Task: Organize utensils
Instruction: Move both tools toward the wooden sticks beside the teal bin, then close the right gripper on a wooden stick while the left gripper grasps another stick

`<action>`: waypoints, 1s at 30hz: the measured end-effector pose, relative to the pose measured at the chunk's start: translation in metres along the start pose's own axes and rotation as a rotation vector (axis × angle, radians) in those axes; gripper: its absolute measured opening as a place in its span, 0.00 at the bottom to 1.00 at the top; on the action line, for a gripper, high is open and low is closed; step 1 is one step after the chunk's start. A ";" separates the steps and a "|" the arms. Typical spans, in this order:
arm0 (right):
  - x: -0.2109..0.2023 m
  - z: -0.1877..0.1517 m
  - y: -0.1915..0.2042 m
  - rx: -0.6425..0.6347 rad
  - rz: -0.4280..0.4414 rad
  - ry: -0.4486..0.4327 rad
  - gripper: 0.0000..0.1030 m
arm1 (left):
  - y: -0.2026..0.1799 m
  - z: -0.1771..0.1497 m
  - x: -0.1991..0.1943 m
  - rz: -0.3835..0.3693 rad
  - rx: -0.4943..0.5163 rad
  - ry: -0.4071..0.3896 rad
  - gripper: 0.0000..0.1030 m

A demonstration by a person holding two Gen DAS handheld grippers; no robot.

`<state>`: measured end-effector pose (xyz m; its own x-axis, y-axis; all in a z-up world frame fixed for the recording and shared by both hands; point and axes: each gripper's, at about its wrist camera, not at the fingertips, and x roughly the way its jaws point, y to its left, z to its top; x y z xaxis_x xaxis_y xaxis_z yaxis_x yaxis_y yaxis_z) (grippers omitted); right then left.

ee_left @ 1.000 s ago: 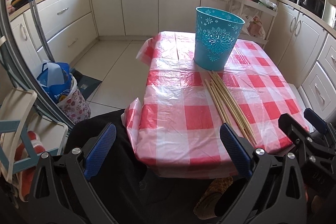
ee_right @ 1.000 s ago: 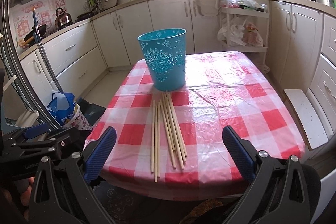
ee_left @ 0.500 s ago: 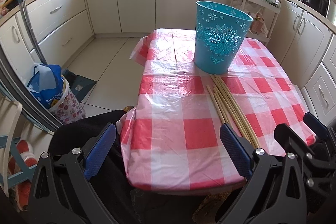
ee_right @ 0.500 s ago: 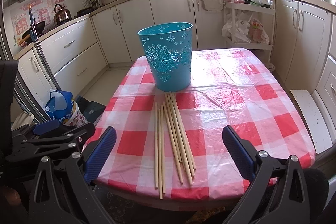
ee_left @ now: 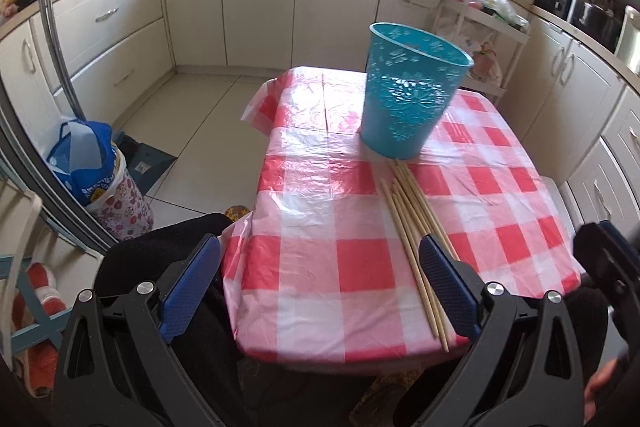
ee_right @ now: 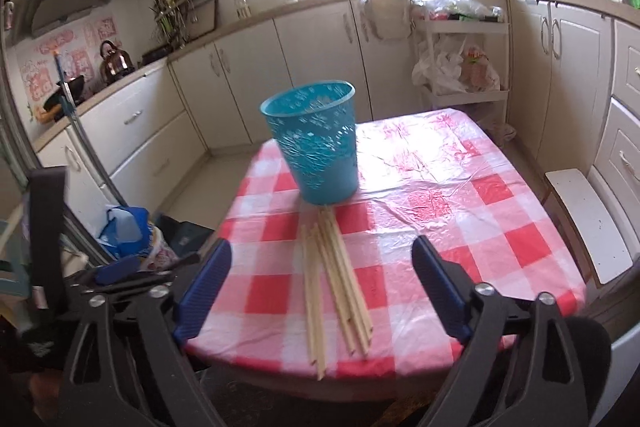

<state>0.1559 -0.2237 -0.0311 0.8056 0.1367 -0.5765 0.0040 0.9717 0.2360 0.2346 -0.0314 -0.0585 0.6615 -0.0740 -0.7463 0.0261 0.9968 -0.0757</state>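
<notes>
- We see the chopsticks (ee_right: pixel 336 279) flat on the table (ee_right: pixel 480 227), long axis running from us to the bin (ee_right: pixel 316 143).
- Our right tool (ee_right: pixel 320 291), jaws closing but empty, faces them head-on; our left tool (ee_left: pixel 320 287), apart, sits offset.

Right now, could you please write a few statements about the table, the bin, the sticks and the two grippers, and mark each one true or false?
1. The teal bin stands upright on the checked tablecloth. True.
2. The wooden sticks are already inside the bin. False: they lie flat on the cloth in front of it, their far ends at its base.
3. The right gripper holds a stick. False: its jaws are closing a little, but nothing is between them; the sticks lie on the cloth beyond.
4. The left gripper is empty, with its jaws wide apart. True.
5. A kettle sits on the counter. True.
</notes>
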 end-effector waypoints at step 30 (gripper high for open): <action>-0.147 -0.044 0.048 -0.066 0.055 -0.114 0.93 | 0.022 -0.058 -0.159 0.065 0.042 -0.180 0.93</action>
<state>0.0112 -0.1883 0.0308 0.8656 0.1707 -0.4707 -0.0777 0.9745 0.2107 0.0869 0.0003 0.0203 0.7862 -0.0064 -0.6179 0.0074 1.0000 -0.0010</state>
